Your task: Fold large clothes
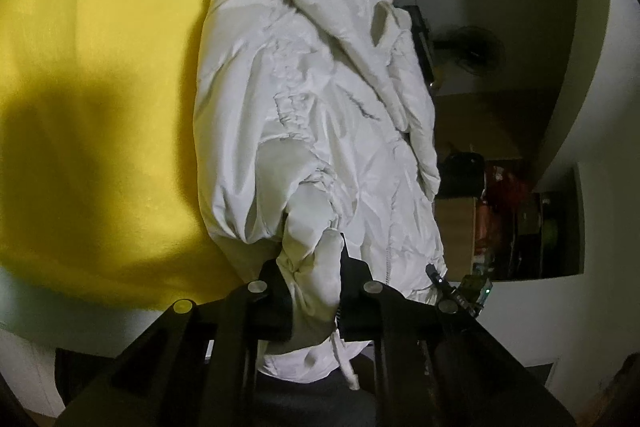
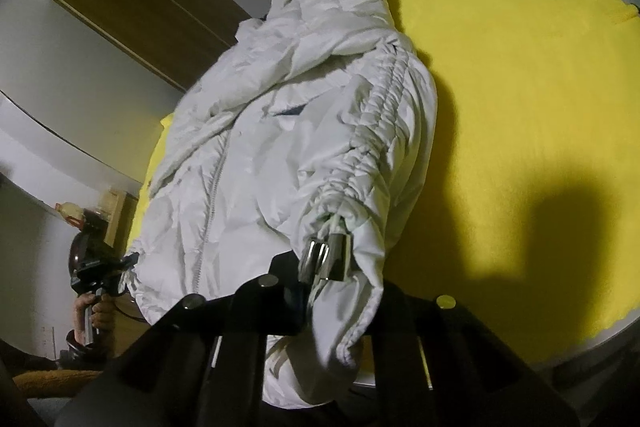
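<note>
Yellow cloth (image 1: 100, 75) covers the table, with white walls and a brown wooden cabinet (image 2: 140, 7) behind it in the dim room. On the cloth lies a white puffer jacket (image 1: 312, 99), rumpled, its zipper (image 2: 208, 195) running down the front and its near hem hanging over the table's near edge. The left gripper (image 1: 312, 267) is clenched on a bunched fold of the jacket at its near corner, white fabric squeezed between the black jaws. The right gripper (image 2: 332, 267) is likewise clamped on the gathered sleeve cuff at the other near corner, beside two shiny metal cord ends (image 2: 326, 259). In the right wrist view a hand (image 2: 94, 315) holding the other gripper's handle shows at the lower left.
</note>
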The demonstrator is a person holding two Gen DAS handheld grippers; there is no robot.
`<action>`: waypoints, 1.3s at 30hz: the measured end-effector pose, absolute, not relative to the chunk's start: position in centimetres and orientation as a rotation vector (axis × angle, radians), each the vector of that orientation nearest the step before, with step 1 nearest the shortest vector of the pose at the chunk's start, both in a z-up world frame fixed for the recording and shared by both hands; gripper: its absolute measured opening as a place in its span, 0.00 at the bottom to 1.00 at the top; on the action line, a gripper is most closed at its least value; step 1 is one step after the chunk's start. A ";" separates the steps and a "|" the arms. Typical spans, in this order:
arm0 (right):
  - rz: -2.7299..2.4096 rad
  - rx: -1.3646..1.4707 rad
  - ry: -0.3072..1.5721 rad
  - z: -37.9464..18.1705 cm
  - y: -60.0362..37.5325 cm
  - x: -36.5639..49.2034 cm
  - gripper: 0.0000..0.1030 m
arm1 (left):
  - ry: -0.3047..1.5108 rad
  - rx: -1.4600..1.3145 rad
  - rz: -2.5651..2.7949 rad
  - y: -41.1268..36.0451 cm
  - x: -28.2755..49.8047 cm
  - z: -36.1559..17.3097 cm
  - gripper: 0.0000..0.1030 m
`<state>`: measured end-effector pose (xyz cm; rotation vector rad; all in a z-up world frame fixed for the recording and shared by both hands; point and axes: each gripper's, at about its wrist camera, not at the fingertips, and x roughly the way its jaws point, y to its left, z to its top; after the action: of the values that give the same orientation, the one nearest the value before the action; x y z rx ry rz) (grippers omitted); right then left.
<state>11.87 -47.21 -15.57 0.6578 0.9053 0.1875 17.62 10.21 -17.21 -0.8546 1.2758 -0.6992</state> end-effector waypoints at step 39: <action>0.499 0.871 0.680 -5.4 -53.6 21.3 0.06 | 0.937 -0.880 -0.855 11.1 27.0 -4.9 0.09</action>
<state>21.32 -53.58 -5.36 0.8709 0.6796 0.4994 27.00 11.08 -4.89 -0.8800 0.9367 -0.8549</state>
